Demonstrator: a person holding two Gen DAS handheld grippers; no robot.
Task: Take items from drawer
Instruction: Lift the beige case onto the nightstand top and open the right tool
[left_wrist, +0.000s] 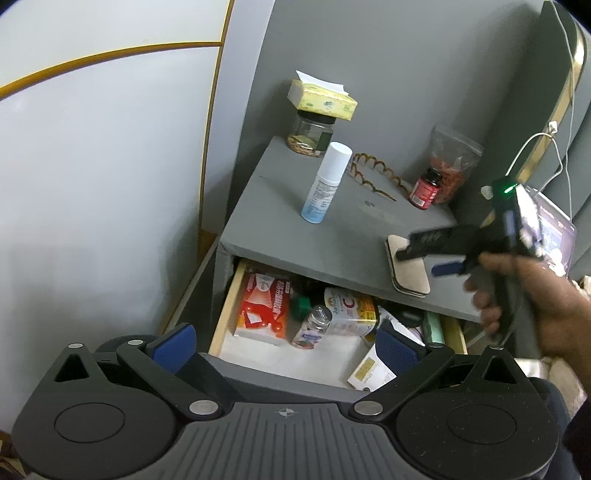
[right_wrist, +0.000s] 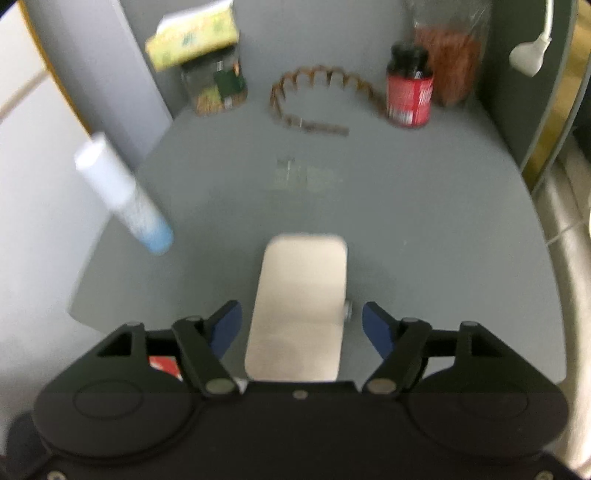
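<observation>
Two blue pads are seen spread wide on the right gripper (right_wrist: 302, 330), and between them, untouched by either, lies a flat beige case (right_wrist: 301, 306) on the grey nightstand top (right_wrist: 424, 229) near its front edge. The placing of this item is judged to be at its release. For a clean finish, the spread jaws should be lifted straight up and away so that neither pad catches the case's long sides or drags it over the edge. The white spray bottle (left_wrist: 325, 182) to the left and the red-labelled bottle (left_wrist: 425, 187) at the far right stand well apart from the case and are not at risk.

Further items are left in the open drawer (left_wrist: 225, 310) below: a red-and-white box (left_wrist: 264, 306), a small clear bottle (left_wrist: 313, 326) and a white-and-yellow carton (left_wrist: 351, 310), among others. The left gripper (left_wrist: 286, 345) is held over the drawer front, pads spread with nothing between them. Either gripper could be lowered upon the small bottle next; a slow descent is advised, as it lies crowded against its neighbours.
</observation>
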